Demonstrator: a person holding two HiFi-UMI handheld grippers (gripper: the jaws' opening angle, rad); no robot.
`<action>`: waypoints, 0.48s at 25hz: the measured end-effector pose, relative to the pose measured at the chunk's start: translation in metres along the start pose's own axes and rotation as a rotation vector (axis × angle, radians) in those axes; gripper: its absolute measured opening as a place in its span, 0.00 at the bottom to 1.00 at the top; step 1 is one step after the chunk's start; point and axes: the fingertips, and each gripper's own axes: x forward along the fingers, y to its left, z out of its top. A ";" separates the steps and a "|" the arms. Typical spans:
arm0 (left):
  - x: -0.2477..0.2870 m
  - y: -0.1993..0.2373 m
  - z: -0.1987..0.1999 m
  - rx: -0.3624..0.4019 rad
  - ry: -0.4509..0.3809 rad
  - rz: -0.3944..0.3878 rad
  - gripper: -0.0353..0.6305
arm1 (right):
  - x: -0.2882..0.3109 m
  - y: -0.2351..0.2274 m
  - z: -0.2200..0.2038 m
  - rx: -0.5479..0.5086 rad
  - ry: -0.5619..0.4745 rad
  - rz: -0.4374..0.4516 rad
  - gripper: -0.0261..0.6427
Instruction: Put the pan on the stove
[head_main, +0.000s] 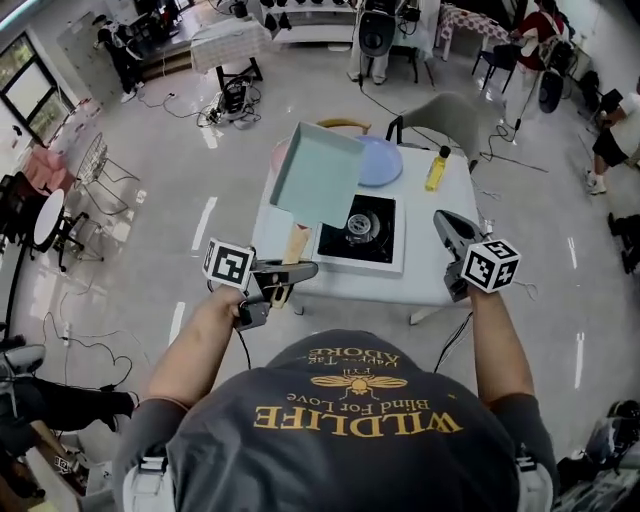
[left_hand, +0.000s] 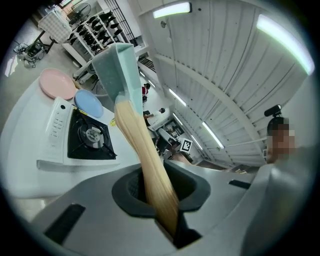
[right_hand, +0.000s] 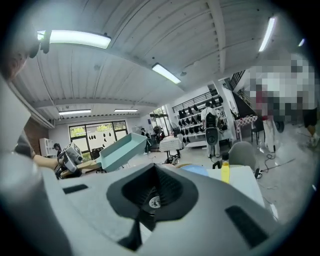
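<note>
A square pale-teal pan (head_main: 318, 172) with a wooden handle (head_main: 297, 243) hangs tilted in the air over the table's left part. My left gripper (head_main: 300, 270) is shut on the handle's near end; in the left gripper view the handle (left_hand: 150, 165) runs up from between the jaws of the left gripper (left_hand: 161, 202) to the pan (left_hand: 117, 67). The single-burner stove (head_main: 360, 232) (left_hand: 90, 135) sits on the white table (head_main: 440, 275), right of the pan. My right gripper (head_main: 447, 228) (right_hand: 149, 201) hovers over the table's right edge, jaws together and holding nothing.
A blue plate (head_main: 382, 160) and a yellow bottle (head_main: 436, 170) stand at the table's far side, and a pink plate (left_hand: 56, 83) lies beside the blue one. A grey chair (head_main: 450, 115) stands beyond the table. Cables and stands lie on the floor around.
</note>
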 end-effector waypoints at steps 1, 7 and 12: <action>0.014 0.000 0.012 0.010 0.005 0.002 0.14 | 0.005 -0.016 0.008 -0.004 0.008 0.016 0.04; 0.053 0.017 0.056 0.054 0.069 0.009 0.14 | 0.042 -0.074 0.023 -0.012 0.037 0.069 0.04; 0.056 0.038 0.047 0.074 0.184 -0.031 0.14 | 0.057 -0.081 -0.001 0.002 0.062 0.061 0.04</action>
